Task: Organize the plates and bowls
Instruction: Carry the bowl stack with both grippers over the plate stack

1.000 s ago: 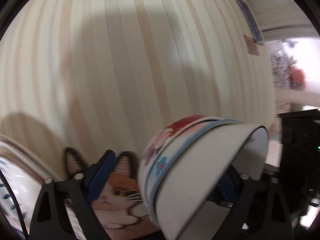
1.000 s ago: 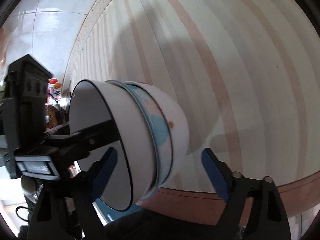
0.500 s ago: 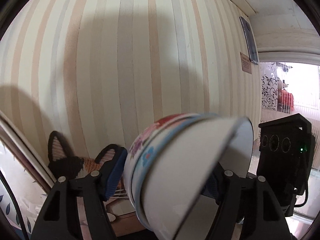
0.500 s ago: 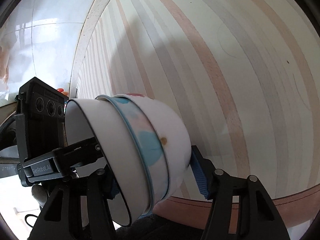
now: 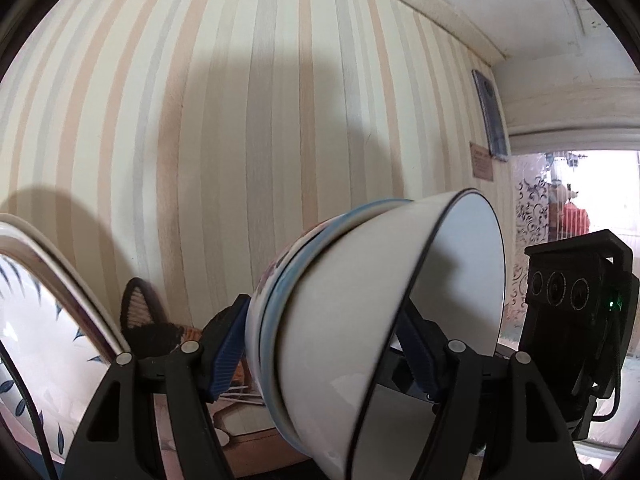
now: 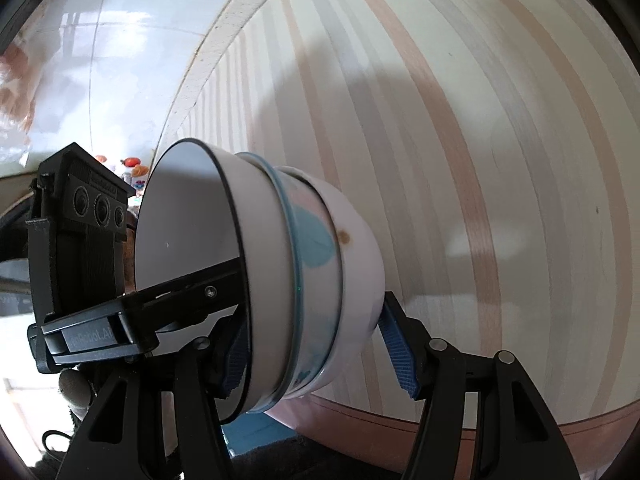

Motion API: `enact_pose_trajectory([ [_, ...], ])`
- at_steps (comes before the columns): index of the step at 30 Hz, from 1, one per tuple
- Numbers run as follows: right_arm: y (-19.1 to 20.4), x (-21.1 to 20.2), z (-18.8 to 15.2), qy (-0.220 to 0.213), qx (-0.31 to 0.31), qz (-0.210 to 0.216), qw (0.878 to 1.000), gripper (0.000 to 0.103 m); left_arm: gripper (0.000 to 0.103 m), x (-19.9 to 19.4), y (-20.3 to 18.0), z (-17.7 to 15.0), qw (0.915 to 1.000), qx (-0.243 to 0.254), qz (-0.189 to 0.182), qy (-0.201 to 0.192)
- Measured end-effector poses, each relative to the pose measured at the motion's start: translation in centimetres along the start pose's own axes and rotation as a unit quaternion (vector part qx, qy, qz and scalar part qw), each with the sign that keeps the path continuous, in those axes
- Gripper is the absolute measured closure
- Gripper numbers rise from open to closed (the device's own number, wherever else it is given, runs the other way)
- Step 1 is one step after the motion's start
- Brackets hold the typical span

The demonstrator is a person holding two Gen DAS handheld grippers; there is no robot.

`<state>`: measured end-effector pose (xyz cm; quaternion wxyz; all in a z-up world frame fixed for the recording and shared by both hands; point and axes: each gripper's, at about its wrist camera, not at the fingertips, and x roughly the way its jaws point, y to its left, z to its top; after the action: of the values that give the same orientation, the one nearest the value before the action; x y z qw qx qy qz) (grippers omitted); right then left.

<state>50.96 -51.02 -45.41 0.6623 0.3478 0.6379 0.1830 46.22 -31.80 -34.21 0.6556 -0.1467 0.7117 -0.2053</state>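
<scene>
Bowls nested three deep are being carried, tipped on their side, between both tongs.
Left gripper and right gripper are each pinching the stack across its depth, one blue pad on the base, one inside the mouth. Nesting looks finished; setting the stack down remains, and a plate, left of the left tongs, is waiting unsorted.

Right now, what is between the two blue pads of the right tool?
A nested stack of bowls, tilted on its side, fills the gap between the pads, seen in the right wrist view.
</scene>
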Motion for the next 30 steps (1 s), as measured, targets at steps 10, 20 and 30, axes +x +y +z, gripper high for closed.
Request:
enact_pose_trajectory([
  [10, 3.3, -0.5, -0.9, 0.006, -0.047, 0.002, 0.999, 0.041, 0.034, -5.5, 2.1, -1.0, 0.9993, -0.006, -0.005, -0.036],
  [20, 8.7, 2.1, -2.3, 0.009, -0.069, 0.01, 0.998, 0.041, 0.034, -9.9, 8.4, -2.6, 0.9982, -0.021, -0.005, -0.057],
  [30, 14.6, 8.0, -4.2, 0.021, -0.086, 0.015, 0.996, 0.041, 0.034, -12.0, 14.7, -3.5, 0.9972, -0.027, 0.008, -0.07],
])
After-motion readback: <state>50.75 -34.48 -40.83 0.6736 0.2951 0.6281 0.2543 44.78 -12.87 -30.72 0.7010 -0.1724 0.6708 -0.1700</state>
